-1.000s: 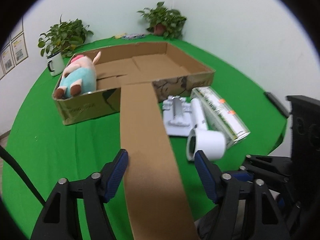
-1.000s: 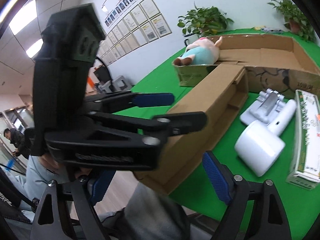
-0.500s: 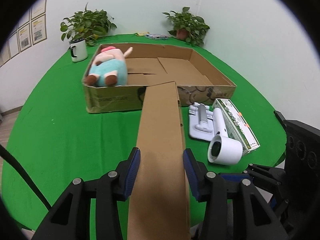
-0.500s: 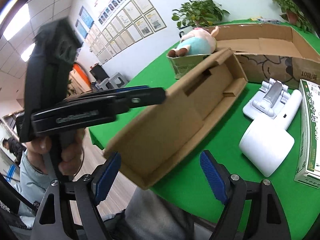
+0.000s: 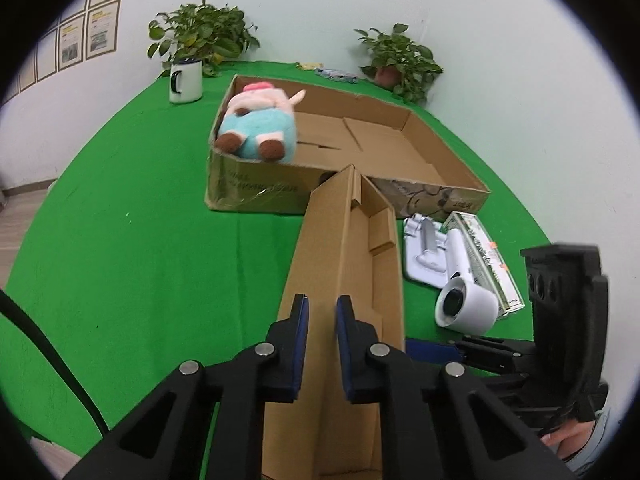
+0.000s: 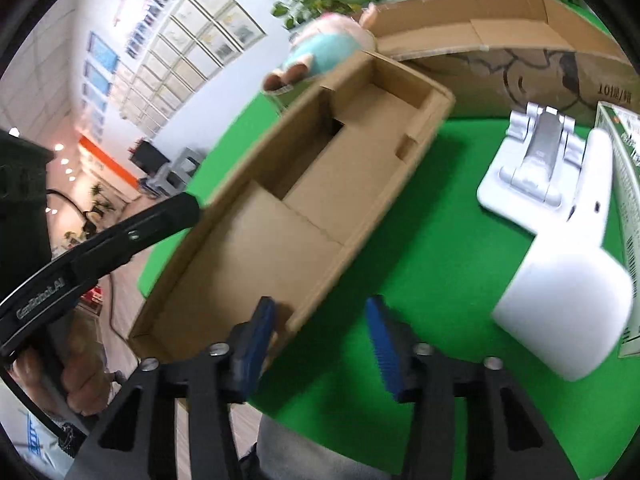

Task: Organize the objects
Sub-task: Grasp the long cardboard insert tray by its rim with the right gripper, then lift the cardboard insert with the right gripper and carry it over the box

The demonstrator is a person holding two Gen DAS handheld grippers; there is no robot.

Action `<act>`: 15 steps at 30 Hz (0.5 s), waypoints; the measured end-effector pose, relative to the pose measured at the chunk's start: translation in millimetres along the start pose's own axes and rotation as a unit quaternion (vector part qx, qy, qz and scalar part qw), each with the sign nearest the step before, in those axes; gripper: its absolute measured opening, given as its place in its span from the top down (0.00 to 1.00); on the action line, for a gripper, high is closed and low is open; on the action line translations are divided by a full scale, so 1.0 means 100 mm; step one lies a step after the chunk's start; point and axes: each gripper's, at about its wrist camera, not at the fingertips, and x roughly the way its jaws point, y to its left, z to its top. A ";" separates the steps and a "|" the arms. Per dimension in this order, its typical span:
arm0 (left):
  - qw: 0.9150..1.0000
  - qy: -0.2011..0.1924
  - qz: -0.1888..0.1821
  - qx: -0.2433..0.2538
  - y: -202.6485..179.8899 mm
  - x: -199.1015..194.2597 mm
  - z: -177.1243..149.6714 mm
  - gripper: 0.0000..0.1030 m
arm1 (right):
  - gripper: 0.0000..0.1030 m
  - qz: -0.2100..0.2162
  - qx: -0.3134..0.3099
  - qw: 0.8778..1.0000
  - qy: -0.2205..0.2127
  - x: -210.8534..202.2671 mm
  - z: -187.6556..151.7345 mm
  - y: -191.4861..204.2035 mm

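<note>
The big cardboard tray [image 5: 436,152] sits where it did on the green table [image 5: 140,240], with the plush pig [image 5: 258,128] lying in its near-left corner, so the large picture has not moved; what has changed is the long narrow box [image 5: 344,280]. A second ago it lay flat-side up in front of me with my left gripper [image 5: 322,320] spread wide on either side of it. Now it has been tipped up so its open inside faces right, and I have closed the left gripper down to a narrow gap on its long side wall, which runs between the blue pads [image 5: 300,316]. From the right wrist view the same box [image 6: 312,184] shows its inner flaps and hangs partly off the table's near edge, so I judge it is carried by my left grip and not resting fully on the cloth. My right gripper [image 6: 320,340] is open at a middling width, holding nothing; its left pad [image 6: 256,344] is just beside the box's near corner. The white hair dryer [image 6: 568,280], the white stand [image 6: 536,168] and the green-printed carton [image 5: 484,256] lie loose on the right, outside both boxes. That tells me the box is now in hand and ready to be placed or loaded, which I take to be the next step.
</note>
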 end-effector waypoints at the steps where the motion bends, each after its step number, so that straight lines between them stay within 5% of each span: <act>1: 1.000 0.009 -0.003 -0.003 0.02 0.03 -0.02 0.87 | 0.63 0.003 -0.001 1.000 -0.001 0.01 0.00 0.03; 5: 1.000 0.025 0.003 -0.007 0.06 0.11 -0.13 0.88 | 0.77 -0.025 -0.050 0.998 -0.009 0.00 0.02 0.26; 10: 0.995 0.076 -0.050 -0.031 -0.07 0.28 -0.32 0.86 | 0.83 -0.105 -0.067 0.992 -0.020 -0.17 0.00 0.33; 15: 0.995 0.068 -0.065 -0.025 -0.26 0.30 -0.38 0.83 | 0.75 -0.148 -0.066 0.987 -0.022 -0.41 -0.03 0.21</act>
